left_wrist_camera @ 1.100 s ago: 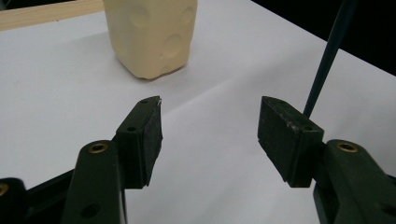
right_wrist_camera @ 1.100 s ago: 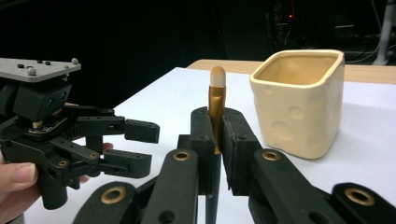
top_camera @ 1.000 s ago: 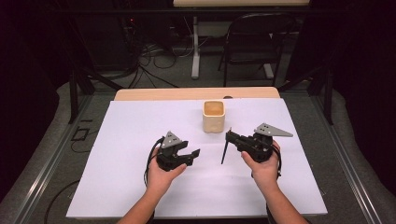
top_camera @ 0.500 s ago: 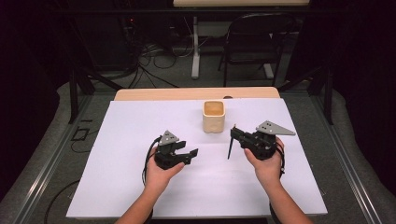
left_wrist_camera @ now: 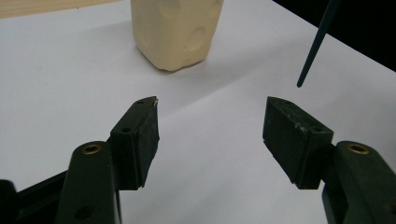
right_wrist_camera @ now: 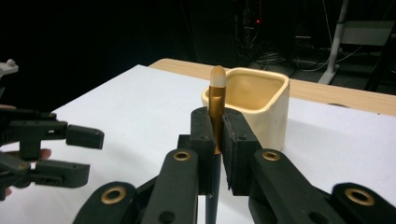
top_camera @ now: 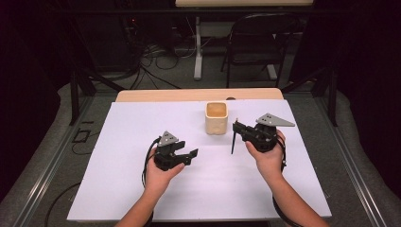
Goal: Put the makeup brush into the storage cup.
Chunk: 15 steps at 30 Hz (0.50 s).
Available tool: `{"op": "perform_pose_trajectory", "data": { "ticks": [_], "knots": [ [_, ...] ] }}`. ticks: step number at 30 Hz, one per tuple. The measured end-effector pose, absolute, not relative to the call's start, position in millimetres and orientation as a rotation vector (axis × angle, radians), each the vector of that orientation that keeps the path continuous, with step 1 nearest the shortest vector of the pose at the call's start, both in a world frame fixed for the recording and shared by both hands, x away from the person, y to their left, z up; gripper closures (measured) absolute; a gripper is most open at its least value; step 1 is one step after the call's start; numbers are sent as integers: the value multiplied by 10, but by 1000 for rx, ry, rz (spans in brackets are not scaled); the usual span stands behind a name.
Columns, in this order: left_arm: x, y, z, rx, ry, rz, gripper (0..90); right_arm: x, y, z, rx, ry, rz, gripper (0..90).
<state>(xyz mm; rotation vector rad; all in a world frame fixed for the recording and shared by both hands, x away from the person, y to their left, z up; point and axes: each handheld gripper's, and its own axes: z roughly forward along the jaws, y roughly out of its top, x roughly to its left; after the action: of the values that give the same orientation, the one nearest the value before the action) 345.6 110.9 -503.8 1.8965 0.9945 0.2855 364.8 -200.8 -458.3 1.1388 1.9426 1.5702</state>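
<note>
A cream square cup (top_camera: 217,118) stands upright on the white table top (top_camera: 142,123), toward the back middle. My right gripper (top_camera: 236,126) is just right of the cup and is shut on a thin brush (top_camera: 233,141). The brush's dark handle hangs down toward the table. In the right gripper view its gold ferrule and pale tip (right_wrist_camera: 216,100) stick up between the jaws, with the cup (right_wrist_camera: 254,100) behind. My left gripper (top_camera: 193,156) rests low, front left of the cup, and stands open with nothing in it (left_wrist_camera: 210,109). In its view I see the cup (left_wrist_camera: 175,30) and the brush handle (left_wrist_camera: 317,44).
A strip of wooden table (top_camera: 198,94) shows behind the white sheet. Beyond it are a folding chair (top_camera: 255,42) and cables on the floor (top_camera: 151,71). Bare white surface lies to the left and in front of both hands.
My right gripper has shifted slightly right and farther back with the brush still in it. The left gripper has barely moved.
</note>
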Motion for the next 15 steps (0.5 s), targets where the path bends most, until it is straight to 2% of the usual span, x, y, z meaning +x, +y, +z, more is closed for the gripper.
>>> {"op": "perform_pose_trajectory", "data": {
  "ticks": [15],
  "knots": [
    [3455,1164,-5012,1883,1008,297,356,3930,-1954,-4390,1163,1930,1523,838]
  ]
}}
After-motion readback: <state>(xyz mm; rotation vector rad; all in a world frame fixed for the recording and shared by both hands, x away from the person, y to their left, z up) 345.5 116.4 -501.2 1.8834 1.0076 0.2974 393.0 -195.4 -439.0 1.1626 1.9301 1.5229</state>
